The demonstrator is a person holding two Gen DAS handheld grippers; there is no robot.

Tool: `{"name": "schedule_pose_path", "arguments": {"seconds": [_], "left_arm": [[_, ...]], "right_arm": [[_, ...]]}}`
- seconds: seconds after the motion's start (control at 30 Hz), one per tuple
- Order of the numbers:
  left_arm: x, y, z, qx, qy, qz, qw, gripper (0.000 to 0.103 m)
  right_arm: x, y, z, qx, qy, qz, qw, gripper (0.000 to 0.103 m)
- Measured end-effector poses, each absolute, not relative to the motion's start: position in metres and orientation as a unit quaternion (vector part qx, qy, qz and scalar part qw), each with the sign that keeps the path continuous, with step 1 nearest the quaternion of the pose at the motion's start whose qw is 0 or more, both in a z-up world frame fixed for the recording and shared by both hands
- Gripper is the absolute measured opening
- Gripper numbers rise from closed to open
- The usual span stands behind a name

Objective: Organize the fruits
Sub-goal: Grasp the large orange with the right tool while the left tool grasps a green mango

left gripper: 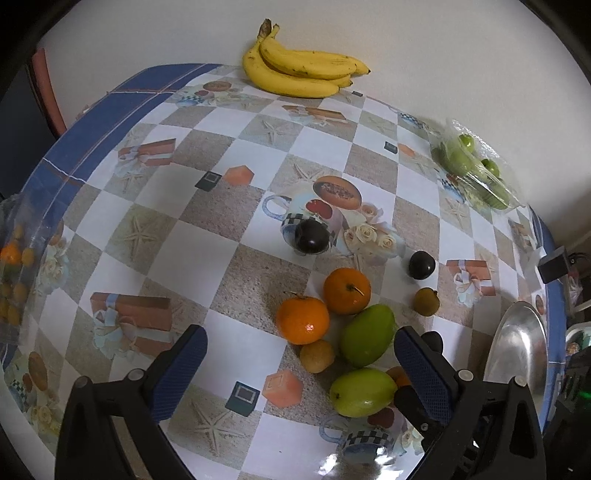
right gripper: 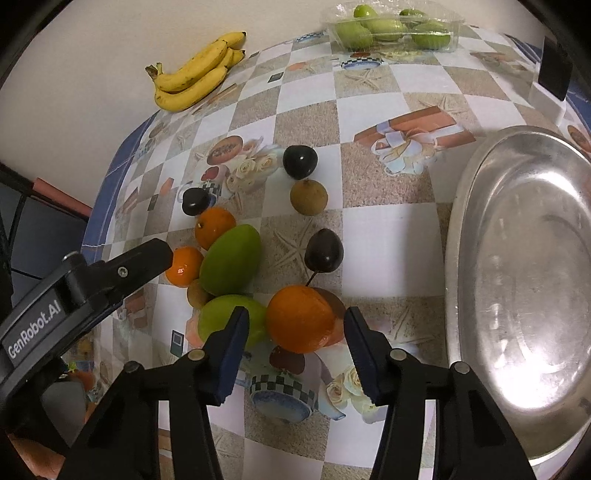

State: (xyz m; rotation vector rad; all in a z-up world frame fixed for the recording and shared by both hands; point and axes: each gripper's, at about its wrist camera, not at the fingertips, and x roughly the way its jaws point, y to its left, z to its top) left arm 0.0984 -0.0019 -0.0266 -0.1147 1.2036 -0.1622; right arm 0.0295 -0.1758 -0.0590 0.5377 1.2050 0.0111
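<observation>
two wrist views over a table [left gripper: 236, 236] covered in a checkered cloth printed with starfish, gift boxes and cups. left gripper [left gripper: 299, 354] hovering above the cloth, jaws wide apart, holding nothing. right gripper [right gripper: 295, 332] low near the cloth, jaws open, blue pads either side of an orange [right gripper: 297, 317] with gaps showing, not clamped. loose cluster of fruit mid-table: two more oranges [left gripper: 303, 319] side by side, a green mango [left gripper: 365, 336] touching them, a second green fruit [left gripper: 362, 391] just beside it, a small tan round fruit [left gripper: 317, 355] tucked between. dark plums [left gripper: 311, 235] scattered nearby, one with a stem [right gripper: 324, 251] just beyond the orange between the right pads. another brownish round fruit [right gripper: 308, 196] set apart. bunch of bananas [left gripper: 299, 74] at the far edge against the wall. clear plastic tray of green fruits [right gripper: 395, 29] in the far corner. large shiny metal plate [right gripper: 517, 280] at the right side, nothing on it. bag of small orange fruits [left gripper: 14, 266] at the left edge, blurred.
</observation>
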Motion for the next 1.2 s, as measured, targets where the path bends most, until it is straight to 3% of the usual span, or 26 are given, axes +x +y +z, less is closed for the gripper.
{"name": "schedule_pose_path", "arguments": {"seconds": [0.2, 0.3, 0.57, 1.2], "left_arm": [[0.098, -0.003, -0.029, -0.056, 0.570, -0.081, 0.816, 0.095], [0.097, -0.005, -0.028, -0.053, 0.569, -0.081, 0.817, 0.095], [0.094, -0.011, -0.027, -0.048, 0.569, -0.090, 0.816, 0.094], [0.074, -0.045, -0.041, -0.013, 0.599, -0.106, 0.793, 0.081]], "right_arm": [[0.031, -0.179, -0.062, 0.260, 0.556, 0.006, 0.789, 0.054], [0.031, -0.183, -0.063, 0.272, 0.556, 0.005, 0.785, 0.041], [0.027, -0.186, -0.057, 0.283, 0.549, 0.007, 0.787, 0.040], [-0.011, -0.221, -0.015, 0.298, 0.501, -0.044, 0.811, 0.040]]}}
